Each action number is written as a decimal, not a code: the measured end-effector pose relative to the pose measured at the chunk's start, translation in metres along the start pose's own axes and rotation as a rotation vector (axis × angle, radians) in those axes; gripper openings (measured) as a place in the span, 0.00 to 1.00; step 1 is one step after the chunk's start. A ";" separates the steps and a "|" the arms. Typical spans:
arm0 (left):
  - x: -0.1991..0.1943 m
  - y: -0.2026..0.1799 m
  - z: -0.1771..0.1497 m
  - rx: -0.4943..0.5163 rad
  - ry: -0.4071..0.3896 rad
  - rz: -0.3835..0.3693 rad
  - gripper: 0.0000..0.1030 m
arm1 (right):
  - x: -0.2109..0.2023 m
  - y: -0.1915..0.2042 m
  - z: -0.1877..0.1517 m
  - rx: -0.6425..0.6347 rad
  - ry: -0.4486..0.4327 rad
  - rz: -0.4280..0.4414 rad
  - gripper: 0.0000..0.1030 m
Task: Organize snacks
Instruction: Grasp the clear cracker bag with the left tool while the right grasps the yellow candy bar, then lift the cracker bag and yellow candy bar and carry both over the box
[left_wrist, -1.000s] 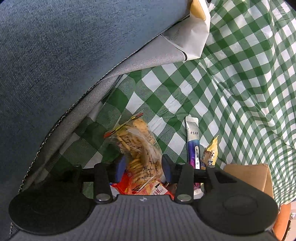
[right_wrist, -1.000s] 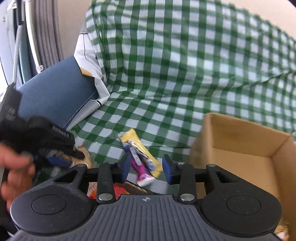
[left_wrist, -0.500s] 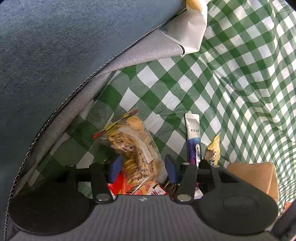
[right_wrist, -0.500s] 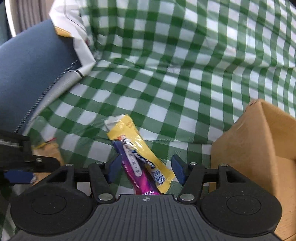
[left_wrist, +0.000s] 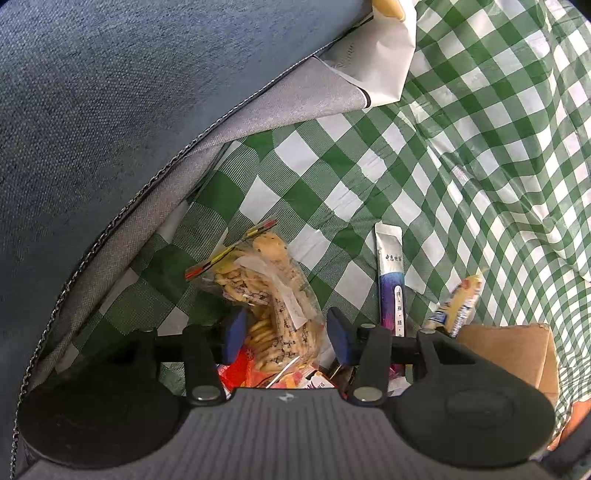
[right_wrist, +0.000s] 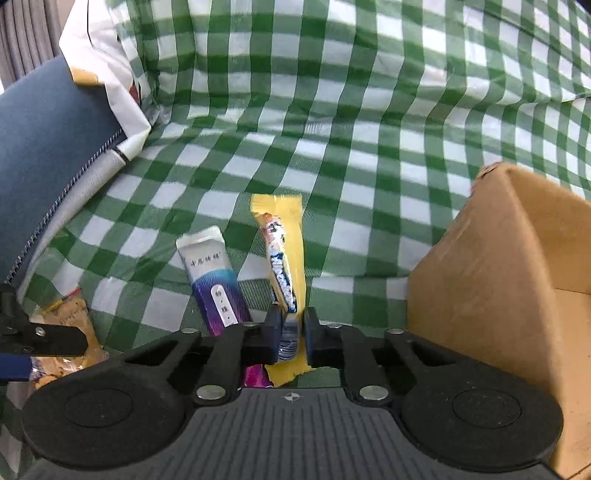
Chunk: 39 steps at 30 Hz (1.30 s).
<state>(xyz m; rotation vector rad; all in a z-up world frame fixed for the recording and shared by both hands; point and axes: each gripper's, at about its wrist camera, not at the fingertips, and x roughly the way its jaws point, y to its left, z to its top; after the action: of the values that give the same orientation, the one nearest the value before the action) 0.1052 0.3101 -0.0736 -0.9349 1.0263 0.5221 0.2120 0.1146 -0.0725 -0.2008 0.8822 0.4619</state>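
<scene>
Right wrist view: your right tool (right_wrist: 290, 334) pinches the yellow snack bar (right_wrist: 282, 258) at its near end only, beside the cardboard box (right_wrist: 509, 280). Lifted, it may droop, twist out, or snag the box wall. Your left tool (left_wrist: 282, 330) is spread around the biscuit bag (left_wrist: 273, 295), left of the box.

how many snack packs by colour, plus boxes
clear bag of biscuits: 1
white and purple stick pack: 1
yellow pack, pinched by the right gripper: 1
red packs under the clear bag, count unclear: at least 1
cardboard box: 1
total: at least 5
</scene>
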 end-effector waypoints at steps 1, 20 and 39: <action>-0.001 -0.001 0.000 0.006 -0.003 0.000 0.49 | -0.004 -0.001 0.001 0.004 -0.009 0.001 0.12; -0.026 -0.003 -0.009 0.058 -0.071 -0.100 0.33 | -0.126 -0.020 -0.018 0.012 -0.045 0.103 0.12; -0.091 -0.022 -0.069 0.224 -0.265 -0.188 0.31 | -0.233 -0.160 -0.089 0.218 -0.240 0.200 0.12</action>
<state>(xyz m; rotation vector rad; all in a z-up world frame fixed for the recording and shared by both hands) 0.0473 0.2438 0.0030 -0.7318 0.7323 0.3541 0.0978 -0.1299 0.0505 0.1424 0.7124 0.5590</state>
